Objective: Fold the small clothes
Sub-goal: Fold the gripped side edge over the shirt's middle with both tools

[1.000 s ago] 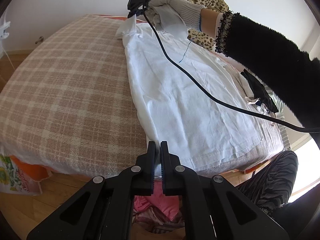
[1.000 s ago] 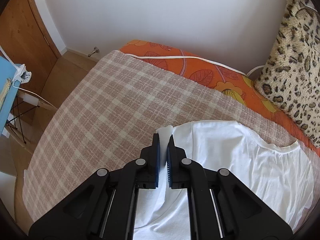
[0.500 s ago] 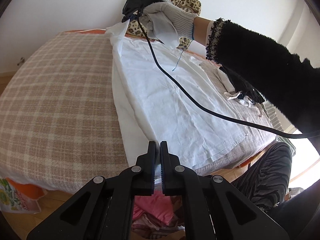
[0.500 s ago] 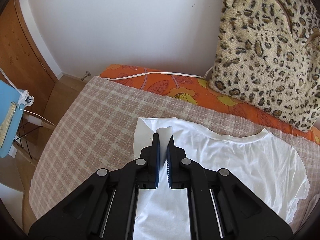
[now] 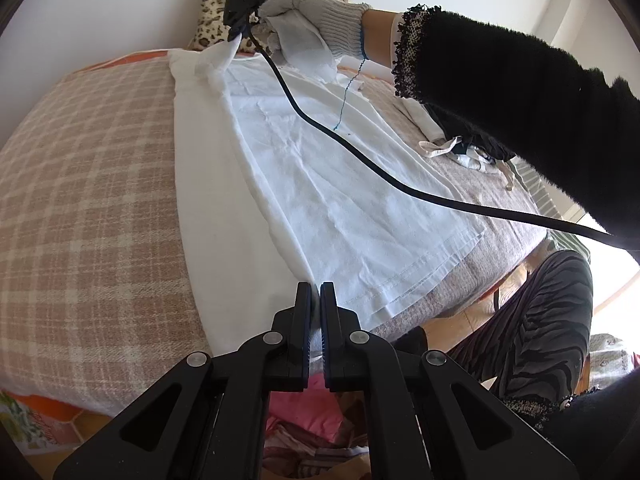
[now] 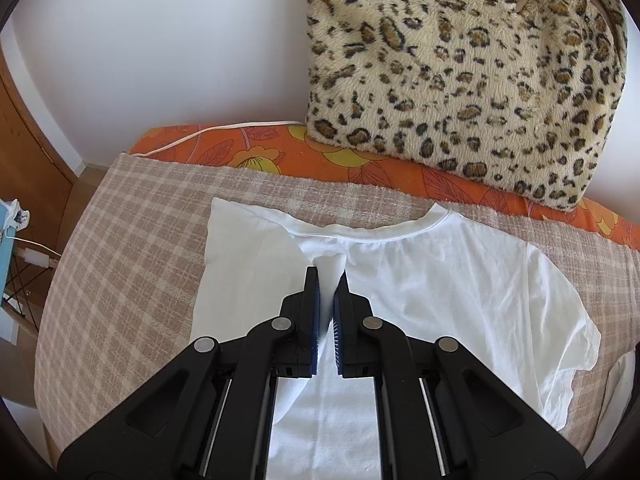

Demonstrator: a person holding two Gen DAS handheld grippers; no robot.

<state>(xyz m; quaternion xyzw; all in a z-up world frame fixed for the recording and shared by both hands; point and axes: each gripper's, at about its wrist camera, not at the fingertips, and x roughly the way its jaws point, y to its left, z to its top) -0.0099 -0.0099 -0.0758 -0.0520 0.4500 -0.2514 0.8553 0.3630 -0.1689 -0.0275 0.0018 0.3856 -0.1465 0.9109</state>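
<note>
A white T-shirt (image 5: 340, 184) lies lengthwise on the plaid blanket (image 5: 88, 184) of a bed. My left gripper (image 5: 316, 292) is shut on the shirt's hem corner at the near edge of the bed. At the far end a gloved hand (image 5: 308, 12) holds my right gripper (image 5: 236, 38). It is shut on a pinch of the shirt's shoulder cloth. In the right wrist view the right gripper (image 6: 330, 276) holds that pinch just below the collar of the T-shirt (image 6: 460, 280). The shirt's left side is lifted and folded in over its middle.
A leopard-print cushion (image 6: 460, 60) leans on the wall behind an orange floral sheet (image 6: 240, 156). A black cable (image 5: 400, 188) hangs across the shirt. A small heap of dark and white clothes (image 5: 468, 148) lies to the right. Pink clothes (image 5: 304, 408) sit on the floor below.
Both grippers carried the shirt's left edge to the right over the shirt. A wider folded white strip now shows along the left side, and the collar has come into the right wrist view.
</note>
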